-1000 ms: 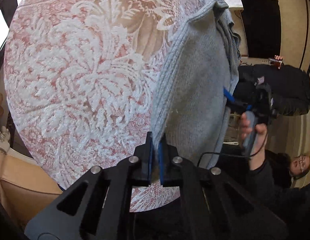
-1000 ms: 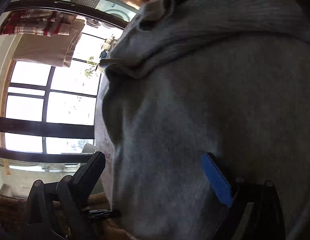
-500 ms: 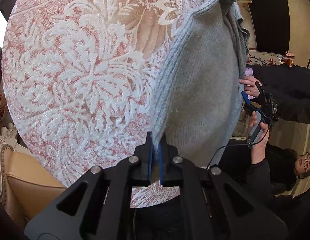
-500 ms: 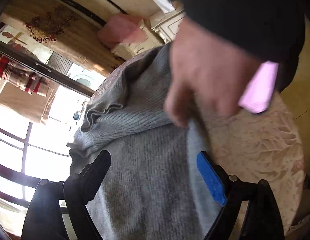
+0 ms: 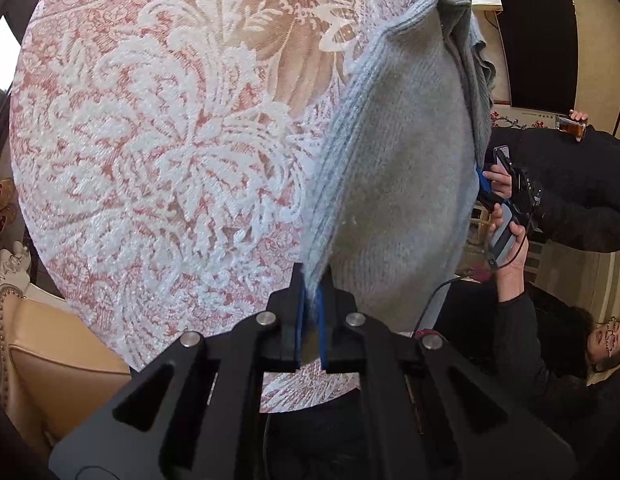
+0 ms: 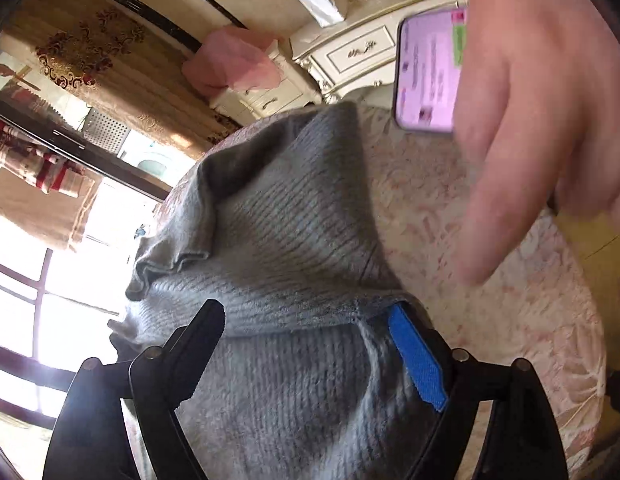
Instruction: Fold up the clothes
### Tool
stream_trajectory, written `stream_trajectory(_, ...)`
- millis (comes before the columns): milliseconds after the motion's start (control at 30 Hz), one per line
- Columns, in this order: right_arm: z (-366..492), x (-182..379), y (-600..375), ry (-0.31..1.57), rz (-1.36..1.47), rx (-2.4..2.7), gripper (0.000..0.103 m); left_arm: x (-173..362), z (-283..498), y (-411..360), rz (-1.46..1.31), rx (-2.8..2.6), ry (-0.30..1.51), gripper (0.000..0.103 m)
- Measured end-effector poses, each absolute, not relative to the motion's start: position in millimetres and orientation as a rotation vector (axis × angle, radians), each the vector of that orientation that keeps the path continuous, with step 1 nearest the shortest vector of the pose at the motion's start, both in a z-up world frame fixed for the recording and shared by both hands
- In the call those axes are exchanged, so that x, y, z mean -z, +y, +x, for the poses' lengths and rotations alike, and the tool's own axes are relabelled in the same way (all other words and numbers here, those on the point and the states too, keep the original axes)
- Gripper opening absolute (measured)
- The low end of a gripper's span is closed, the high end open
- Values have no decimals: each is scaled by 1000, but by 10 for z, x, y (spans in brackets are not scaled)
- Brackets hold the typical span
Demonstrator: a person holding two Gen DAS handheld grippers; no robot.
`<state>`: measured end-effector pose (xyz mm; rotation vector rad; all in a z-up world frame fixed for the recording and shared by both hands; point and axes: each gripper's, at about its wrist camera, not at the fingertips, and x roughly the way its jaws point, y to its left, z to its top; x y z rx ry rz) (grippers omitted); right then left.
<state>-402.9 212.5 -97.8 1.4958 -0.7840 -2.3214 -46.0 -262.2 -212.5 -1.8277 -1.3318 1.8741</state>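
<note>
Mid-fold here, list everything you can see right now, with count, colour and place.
sweater: one, grey, on the tablecloth
tablecloth: one, pink-and-white floral, over the round table
phone: one, pink screen, in a bystander's hand above the table
cloth: one, pink, on the cream cabinet behind
chair: one, tan, beside the table
left tool: one, black, jaws opening, sweater corner between them
right tool: one, black, wide apart and closing, over the sweater

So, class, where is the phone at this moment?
In the right wrist view the phone sits at upper right, held in a bare hand above the patterned tablecloth, right of the grey sweater.
</note>
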Motion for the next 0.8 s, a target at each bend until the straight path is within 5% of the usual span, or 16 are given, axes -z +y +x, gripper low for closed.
stream_trajectory(67,-3825,874,2092,-758,1502,2294,86,2036,-465,-2663,-1763,-1939,-1343,76)
stream_trajectory(133,-3401,672,2228,-799,1451,2309,88,1931,-454,-2730,-1671,-2008,-1325,86)
stream_trajectory(400,-1592,860,2998,-1021,1711,2283,94,2068,-379,-2686,-1658,-1906,-1177,78)
stream_trajectory(467,-1351,971,3098,-1079,1757,2259,96,2091,-395,-2557,-1688,-1830,-1109,60)
stream_trajectory(633,-1116,1096,3143,-1134,1712,2181,99,2158,-443,-2340,-1758,-1737,-1004,32)
stream_trajectory(800,-1024,1043,3120,-1034,1732,2181,100,2149,-507,-2341,-1769,-1695,-1045,28)
